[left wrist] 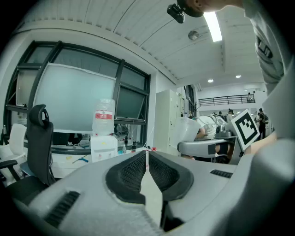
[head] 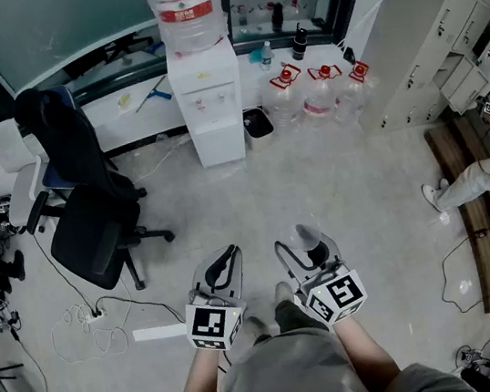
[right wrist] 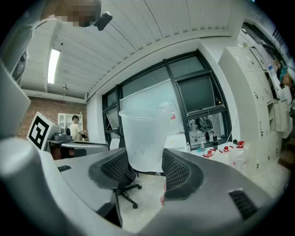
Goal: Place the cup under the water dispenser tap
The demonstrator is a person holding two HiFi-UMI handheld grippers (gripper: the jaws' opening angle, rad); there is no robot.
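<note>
Left gripper (left wrist: 146, 161): jaws pressed together, nothing between them, idle.

Right gripper (head: 307, 247): jaws set wide, pads clamped on the lower sides of the cup (right wrist: 145, 138), which is held upright in the air over the floor (head: 352, 173).

Step in hand, as judged: carrying. The water dispenser (head: 212, 122) stands well apart, ahead.

Next move calls for closing in, keeping the cup level, lining it up below the taps (head: 202, 105), then setting it down.

Cup: translucent thin plastic, tapered, appears empty. Probably dents if squeezed hard.
</note>
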